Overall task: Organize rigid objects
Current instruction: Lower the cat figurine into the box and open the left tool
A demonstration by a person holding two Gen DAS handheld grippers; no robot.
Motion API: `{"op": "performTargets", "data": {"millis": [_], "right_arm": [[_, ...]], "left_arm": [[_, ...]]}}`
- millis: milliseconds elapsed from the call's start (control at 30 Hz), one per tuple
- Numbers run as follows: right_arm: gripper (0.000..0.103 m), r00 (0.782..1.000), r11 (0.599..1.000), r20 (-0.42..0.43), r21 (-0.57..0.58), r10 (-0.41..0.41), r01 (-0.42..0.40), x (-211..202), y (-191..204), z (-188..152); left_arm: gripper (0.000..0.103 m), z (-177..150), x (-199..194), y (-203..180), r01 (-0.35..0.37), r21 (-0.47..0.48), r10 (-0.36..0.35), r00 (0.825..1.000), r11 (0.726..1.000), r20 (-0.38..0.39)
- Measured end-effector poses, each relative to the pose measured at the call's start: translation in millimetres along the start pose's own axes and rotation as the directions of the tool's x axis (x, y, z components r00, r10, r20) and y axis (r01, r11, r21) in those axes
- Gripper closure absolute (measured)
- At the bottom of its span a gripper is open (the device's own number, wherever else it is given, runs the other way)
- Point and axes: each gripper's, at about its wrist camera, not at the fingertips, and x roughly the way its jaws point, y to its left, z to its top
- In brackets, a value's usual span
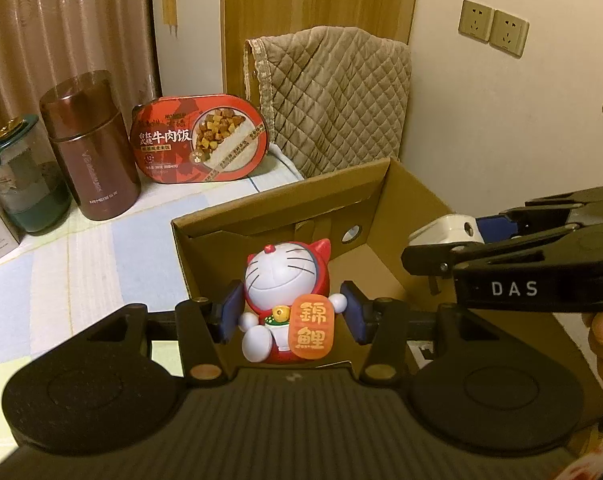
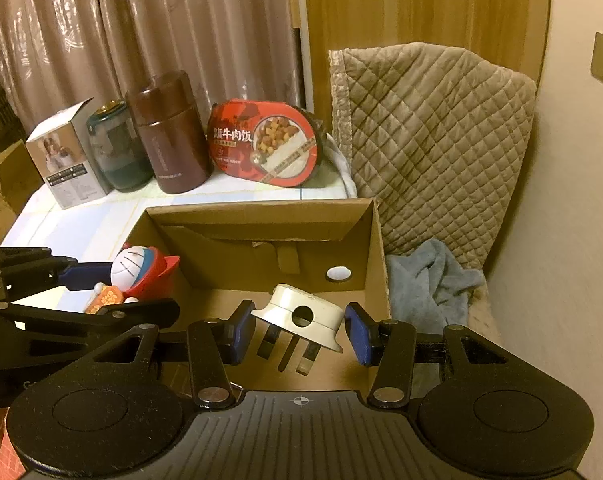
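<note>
My left gripper [image 1: 292, 312] is shut on a red and white cat figurine [image 1: 285, 304] with an orange sign, held over the near left edge of an open cardboard box [image 1: 285, 208]. My right gripper [image 2: 299, 330] is shut on a white three-pin plug adapter [image 2: 301, 314], prongs pointing toward me, held over the inside of the box [image 2: 377, 248]. The right gripper [image 1: 441, 256] with the adapter [image 1: 449, 232] shows at the right of the left wrist view. The left gripper's fingers [image 2: 81, 270] and the figurine [image 2: 137, 270] show at the left of the right wrist view.
On the striped tabletop behind the box stand a red meal tray [image 1: 201, 142], a brown flask [image 1: 91, 148], a green-lidded glass jar [image 1: 21, 180] and a small printed carton [image 2: 67, 160]. A quilted cover [image 2: 433, 148] and a blue towel [image 2: 433, 280] lie right of the box, by the wall.
</note>
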Motion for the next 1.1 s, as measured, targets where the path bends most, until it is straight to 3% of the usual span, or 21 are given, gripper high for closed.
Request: {"op": "performTargets", "data": {"millis": [667, 733, 1100], "right_arm": [[0.057, 1.000, 1.000, -0.009, 0.017, -0.005, 0.005, 7.8, -4.6, -4.2], [0.057, 1.000, 1.000, -0.009, 0.019, -0.004, 0.004, 7.8, -5.0, -4.5], [0.057, 1.000, 0.999, -0.011, 0.035, 0.011, -0.011, 7.5, -1.8, -8.6]], "left_arm": [[0.056, 3.2, 12.1, 0.7, 0.006, 0.023, -0.006, 1.000, 1.000, 0.018], [0.046, 3.6, 9.5, 0.4, -0.002, 0.027, 0.000, 0.999, 1.000, 0.047], [0.046, 5.6, -8.1, 12.7, -0.022, 0.000, 0.022, 0.997, 1.000, 0.073]]}}
